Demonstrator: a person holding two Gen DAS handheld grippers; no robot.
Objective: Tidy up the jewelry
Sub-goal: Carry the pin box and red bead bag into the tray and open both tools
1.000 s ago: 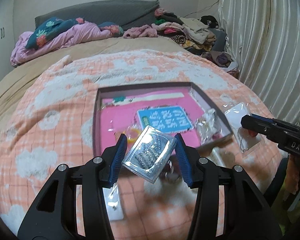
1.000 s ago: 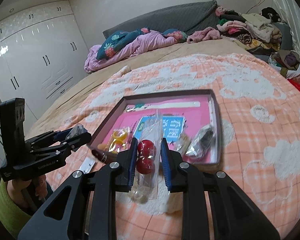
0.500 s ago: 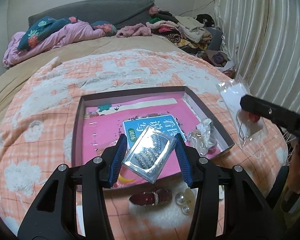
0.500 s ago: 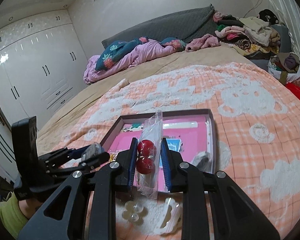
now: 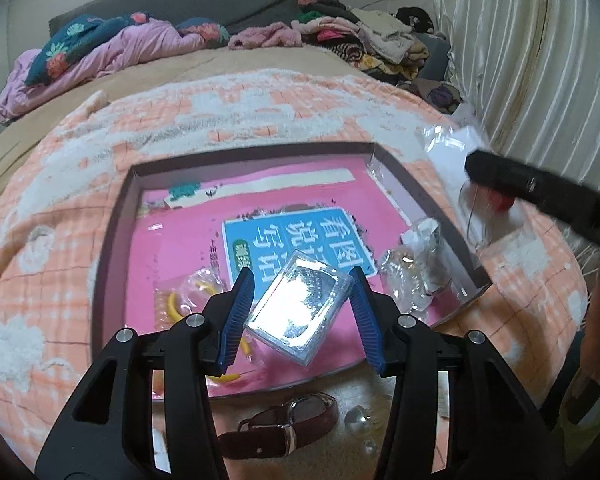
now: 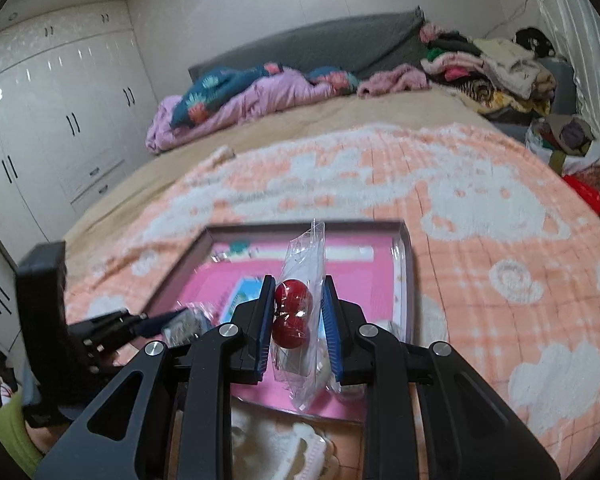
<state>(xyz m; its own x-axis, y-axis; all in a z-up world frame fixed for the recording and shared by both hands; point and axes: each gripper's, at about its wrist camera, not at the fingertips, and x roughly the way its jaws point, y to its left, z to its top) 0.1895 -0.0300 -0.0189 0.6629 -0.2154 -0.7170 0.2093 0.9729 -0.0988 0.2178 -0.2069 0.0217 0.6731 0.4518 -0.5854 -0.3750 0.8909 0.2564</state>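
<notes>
Currently: left gripper point(image 5: 302, 304) jaws part-open, clamping tilted clear case point(image 5: 300, 306) cornerwise; right gripper point(image 6: 296, 320) jaws fully closed, pinching red-bead bag point(image 6: 300, 316) over tray point(image 5: 116, 232); both risking slipping out.

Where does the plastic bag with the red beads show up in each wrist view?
Left wrist view: the bag of red beads sits at the right edge, under the dark finger of the right gripper, blurred.
Right wrist view: the same bag hangs in the lower centre, clamped in that gripper.
Shared landmark: the pink tray on the bed.
</notes>
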